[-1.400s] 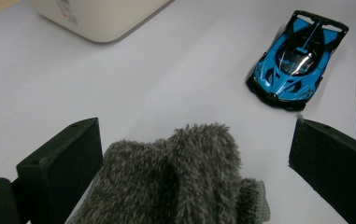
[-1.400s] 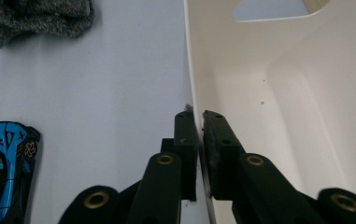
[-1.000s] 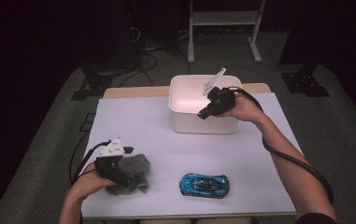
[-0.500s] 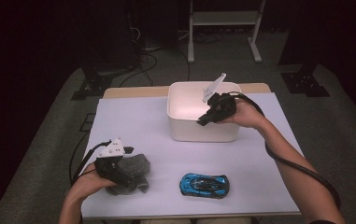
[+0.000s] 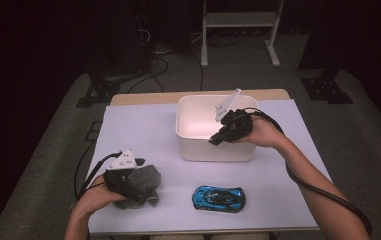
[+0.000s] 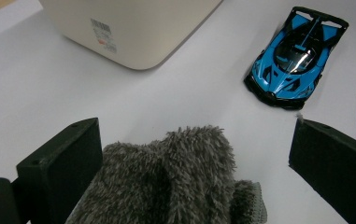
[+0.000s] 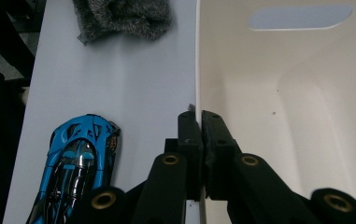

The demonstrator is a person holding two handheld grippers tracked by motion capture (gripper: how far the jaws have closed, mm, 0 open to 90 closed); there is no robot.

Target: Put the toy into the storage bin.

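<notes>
A white plastic bin [image 5: 203,147] stands at the middle back of the white table. My right gripper [image 5: 217,140] is shut on the rim of its near wall; in the right gripper view the jaws [image 7: 200,119] pinch that thin wall of the bin [image 7: 259,93], which holds nothing I can see. A grey fuzzy cloth [image 5: 147,176] lies at the front left. My left gripper [image 5: 133,192] stands open over the cloth [image 6: 175,177], with one jaw on each side of it. A blue toy car [image 5: 219,198] sits at the front centre, on its wheels.
The table's white sheet [image 5: 143,125] ends close to the left hand at the front edge. The car [image 6: 293,58] lies between the cloth and the table's right part. Dark stands and cables sit on the floor behind the table.
The right gripper has drawn the bin toward the person, nearer the car, with the jaws still on its rim. The left hand and the cloth have stayed put.
</notes>
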